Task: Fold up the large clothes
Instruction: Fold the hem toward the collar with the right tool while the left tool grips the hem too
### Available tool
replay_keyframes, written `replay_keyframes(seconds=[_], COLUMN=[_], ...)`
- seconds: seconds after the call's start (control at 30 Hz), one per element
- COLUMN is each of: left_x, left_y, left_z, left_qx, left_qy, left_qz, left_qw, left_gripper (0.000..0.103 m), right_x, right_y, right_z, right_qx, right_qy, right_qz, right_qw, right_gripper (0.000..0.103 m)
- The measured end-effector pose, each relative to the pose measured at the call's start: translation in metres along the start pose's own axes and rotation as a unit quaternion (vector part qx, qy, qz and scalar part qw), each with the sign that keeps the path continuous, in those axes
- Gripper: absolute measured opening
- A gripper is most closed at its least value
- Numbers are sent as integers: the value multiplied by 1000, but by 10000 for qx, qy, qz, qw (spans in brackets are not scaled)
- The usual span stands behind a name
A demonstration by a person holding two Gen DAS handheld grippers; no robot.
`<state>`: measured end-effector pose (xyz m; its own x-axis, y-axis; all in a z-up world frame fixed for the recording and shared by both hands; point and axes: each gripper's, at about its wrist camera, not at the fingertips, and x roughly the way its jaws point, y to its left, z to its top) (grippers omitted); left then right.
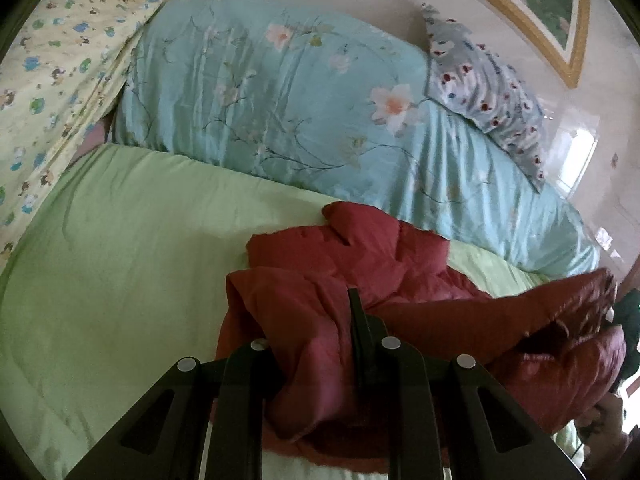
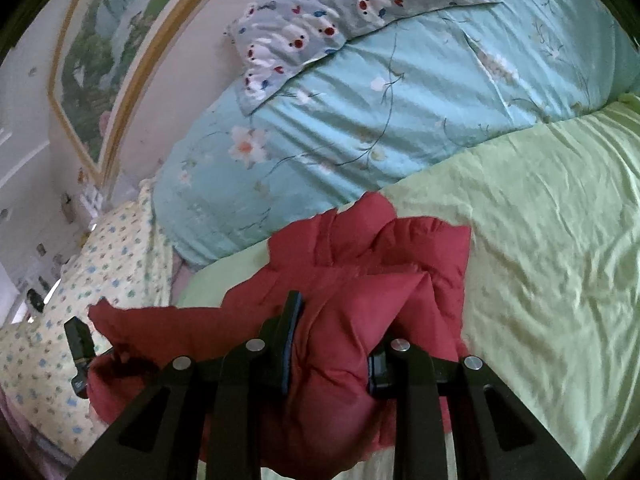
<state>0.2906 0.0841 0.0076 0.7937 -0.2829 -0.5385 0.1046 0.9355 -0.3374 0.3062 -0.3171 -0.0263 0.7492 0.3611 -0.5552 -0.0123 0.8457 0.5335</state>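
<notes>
Red padded jacket (image 1: 400, 280) bunched on the green sheet (image 1: 120, 260), ahead of both pairs of fingers. Left gripper (image 1: 316, 344) and right gripper (image 2: 332, 344), nearly closed, each pinch a fold. Likely soft, bulky, slippery: best gripped at seams or hem.
</notes>
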Motion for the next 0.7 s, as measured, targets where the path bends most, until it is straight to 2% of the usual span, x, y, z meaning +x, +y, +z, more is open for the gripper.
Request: replay_keyframes(seconds=[0.27, 0.47, 0.7], left_x=[81, 161, 245], left_y=[1, 4, 17], left_z=[48, 76, 92], left_qx=[-280, -366, -589], left_qy=[186, 487, 797], left_qz=[207, 466, 627], left_qw=[9992, 9971, 9931], left_gripper=[21, 24, 27], right_x=[55, 102, 148], right_y=[-28, -63, -87], right_z=[33, 51, 61], right_qx=[447, 901, 1025], right_qy=[25, 192, 287], right_qz=[-342, -626, -863], right_qw=[9984, 9938, 9906], right_gripper=[28, 29, 29])
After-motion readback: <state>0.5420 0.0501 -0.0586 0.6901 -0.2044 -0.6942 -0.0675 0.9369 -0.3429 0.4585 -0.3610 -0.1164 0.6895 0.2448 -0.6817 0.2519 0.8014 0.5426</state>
